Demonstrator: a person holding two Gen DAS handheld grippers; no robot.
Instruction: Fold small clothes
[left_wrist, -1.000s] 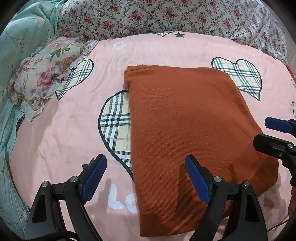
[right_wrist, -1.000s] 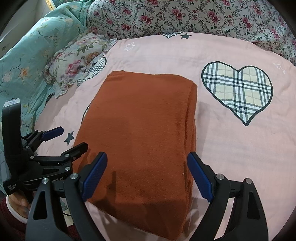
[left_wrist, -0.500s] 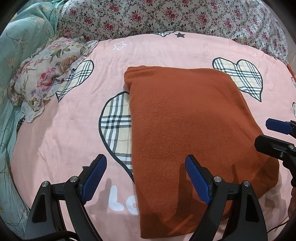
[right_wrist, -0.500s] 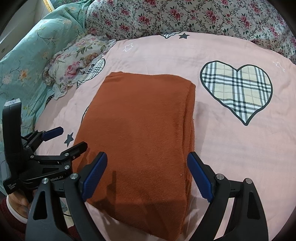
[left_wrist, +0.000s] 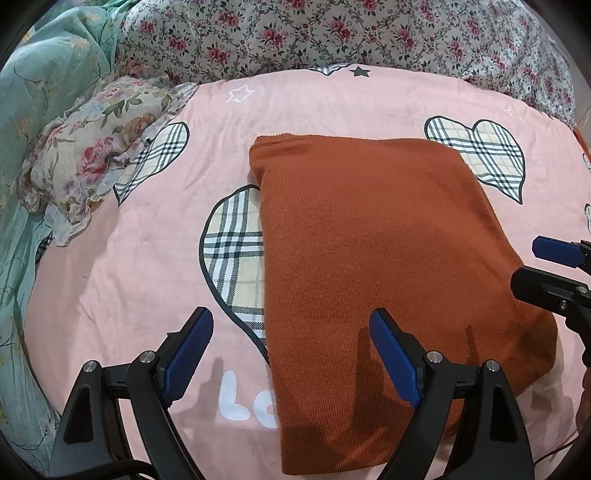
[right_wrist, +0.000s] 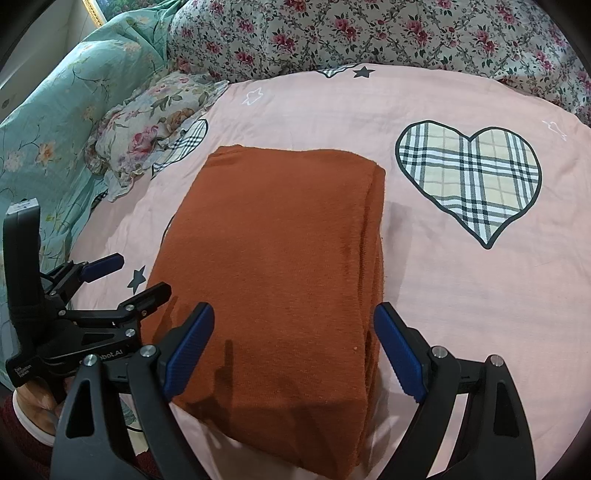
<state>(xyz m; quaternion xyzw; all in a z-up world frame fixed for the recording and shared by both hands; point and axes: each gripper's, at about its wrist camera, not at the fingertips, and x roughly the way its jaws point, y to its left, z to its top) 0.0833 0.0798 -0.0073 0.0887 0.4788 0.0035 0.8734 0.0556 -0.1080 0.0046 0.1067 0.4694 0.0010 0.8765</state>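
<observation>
The rust-orange knit garment (left_wrist: 388, 266) lies folded into a thick rectangle on the middle of the bed, flat on the pink bedsheet (left_wrist: 140, 266). In the right wrist view the same garment (right_wrist: 273, 266) shows several stacked layers along its right edge, and this edge is neat and straight. The garment partly covers one plaid heart print (left_wrist: 232, 258) on the sheet; another plaid heart (right_wrist: 469, 177) lies free to the right of it.

The left tool (left_wrist: 291, 350) hangs above the near left edge of the garment with its blue pads wide apart. One pad is over the sheet and the other over the cloth, and nothing is between them. The right tool (right_wrist: 295, 343) is also spread wide, above the near right part of the garment, and it holds nothing.

Behind the sheet is a floral quilt (left_wrist: 332, 37). At the left is a small floral pillow (left_wrist: 92, 147), and beside it a teal bedcover (left_wrist: 40, 81). A hand (right_wrist: 31, 408) holds the left tool's handle.
</observation>
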